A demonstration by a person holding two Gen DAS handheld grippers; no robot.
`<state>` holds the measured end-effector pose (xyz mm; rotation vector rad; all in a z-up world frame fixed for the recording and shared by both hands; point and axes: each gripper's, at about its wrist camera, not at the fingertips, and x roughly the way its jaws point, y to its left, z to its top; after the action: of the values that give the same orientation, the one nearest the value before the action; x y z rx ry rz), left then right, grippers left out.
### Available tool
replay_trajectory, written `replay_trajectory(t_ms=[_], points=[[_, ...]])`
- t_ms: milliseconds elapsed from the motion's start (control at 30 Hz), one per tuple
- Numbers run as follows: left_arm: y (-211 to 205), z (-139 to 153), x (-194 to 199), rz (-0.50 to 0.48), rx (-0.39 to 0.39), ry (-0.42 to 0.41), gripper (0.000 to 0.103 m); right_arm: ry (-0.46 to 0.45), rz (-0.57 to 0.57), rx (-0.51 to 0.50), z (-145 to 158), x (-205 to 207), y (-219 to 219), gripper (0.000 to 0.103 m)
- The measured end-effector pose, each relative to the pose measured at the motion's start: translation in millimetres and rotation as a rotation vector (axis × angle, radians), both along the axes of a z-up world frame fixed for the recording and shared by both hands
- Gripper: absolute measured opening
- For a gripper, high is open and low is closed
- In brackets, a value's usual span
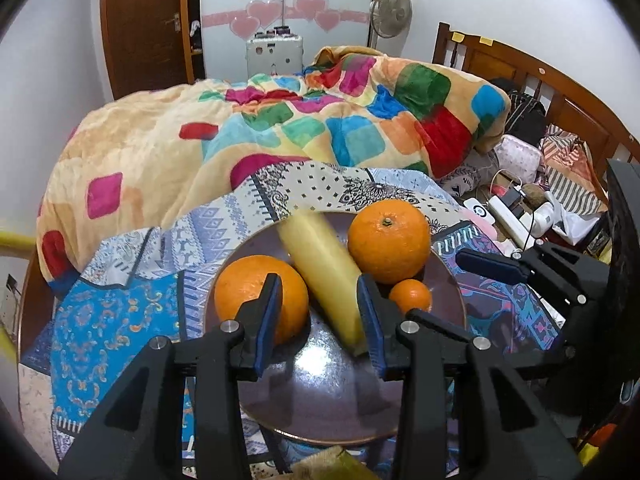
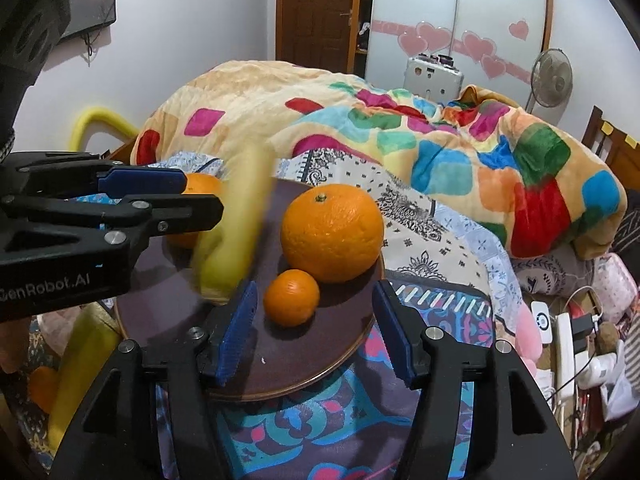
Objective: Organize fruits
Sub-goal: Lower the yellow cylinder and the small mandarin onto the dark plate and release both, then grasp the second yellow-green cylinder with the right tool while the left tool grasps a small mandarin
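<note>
A: Banana (image 1: 324,276) on plate (image 1: 448,284), blurred, between the left gripper (image 1: 318,320) pads; contact unclear. Right gripper (image 2: 316,336) spread, empty.
B: Placing step, I judge. Next: ease clear without nudging oranges.

place: home bedroom | cues: bed (image 1: 560,92), blanket (image 1: 280,128), wardrobe (image 1: 288,0), fan (image 1: 390,10)

A blurred banana (image 2: 236,228), a large orange (image 2: 332,232) and a small orange (image 2: 292,298) sit on the brown plate (image 2: 280,364); the right gripper (image 2: 316,328) stands open, empty.
</note>
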<state>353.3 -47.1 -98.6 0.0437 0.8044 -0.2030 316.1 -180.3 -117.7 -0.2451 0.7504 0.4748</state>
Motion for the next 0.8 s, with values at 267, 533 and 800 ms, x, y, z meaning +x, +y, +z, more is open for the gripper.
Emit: replay_trajectory(t_ms=[267, 533, 800], points=[[3, 24, -33, 0.005, 0.011, -0.081, 0.039, -0.051, -0.012, 0.020, 19, -17, -4, 0.056], [21, 46, -68, 0.046, 0.001, -0.130, 0.039, -0.112, -0.013, 0.058, 47, -47, -1, 0.056], [53, 56, -107, 0.087, -0.005, -0.153, 0.048, -0.128, 0.013, 0.077, 59, -74, 15, 0.056]])
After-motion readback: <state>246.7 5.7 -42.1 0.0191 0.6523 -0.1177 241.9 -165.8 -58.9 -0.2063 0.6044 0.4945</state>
